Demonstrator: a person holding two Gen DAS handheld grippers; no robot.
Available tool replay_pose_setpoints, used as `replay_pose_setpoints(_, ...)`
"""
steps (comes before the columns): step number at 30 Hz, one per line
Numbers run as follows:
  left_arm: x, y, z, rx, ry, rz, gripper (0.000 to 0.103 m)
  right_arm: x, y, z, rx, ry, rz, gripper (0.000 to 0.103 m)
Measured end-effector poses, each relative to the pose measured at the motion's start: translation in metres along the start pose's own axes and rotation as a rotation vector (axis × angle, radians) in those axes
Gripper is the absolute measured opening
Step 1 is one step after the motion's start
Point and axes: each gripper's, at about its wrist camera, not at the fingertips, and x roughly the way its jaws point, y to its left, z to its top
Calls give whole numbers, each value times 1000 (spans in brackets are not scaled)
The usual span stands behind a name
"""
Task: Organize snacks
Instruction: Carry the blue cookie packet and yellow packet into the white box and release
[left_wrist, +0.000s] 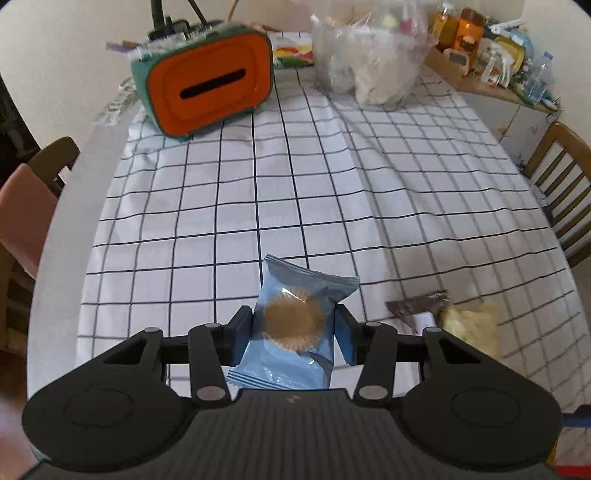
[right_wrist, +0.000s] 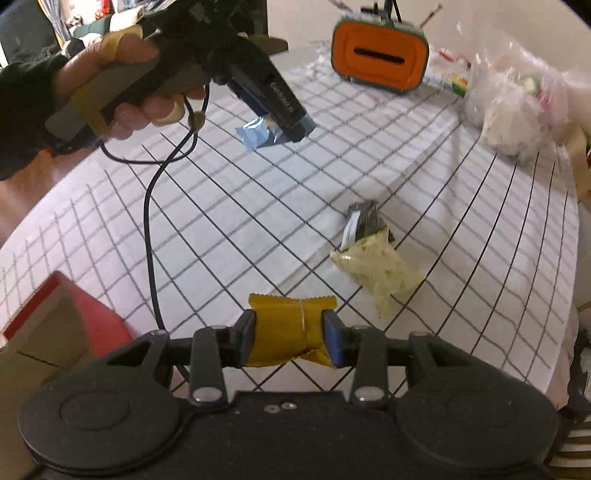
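tissue box (left_wrist: 207, 83): orange face with a dark slot, green sides, upper left of the left wrist view
counter cloth (left_wrist: 332, 206): white with a black grid, across the middle
chair (left_wrist: 561, 184): wooden, right edge
shelf clutter (left_wrist: 491, 48): bottles and jars, upper right
cable (right_wrist: 149, 221): black, hanging at left of the right wrist view
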Motion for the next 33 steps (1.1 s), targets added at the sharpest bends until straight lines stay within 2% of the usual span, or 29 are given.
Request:
replay_pose_setpoints(10, -84, -16, -31, -17, -30, -5, 47, -62, 24, -11, -36, -98, -26, 38)
replay_pose_setpoints(20, -158, -59, -90, 2, -35, -25, 47, -108, 45, -40, -25, -159, -22, 38)
replay_pose_setpoints(30, -180, -95, -150, -15, 36, -71, 47, -124, 61, -74, 41, -168, 11, 38)
replay_pose_setpoints(33, -179, -103, -164, -5, 47, -53, 47, -122, 65, -84, 83, -147, 28, 38)
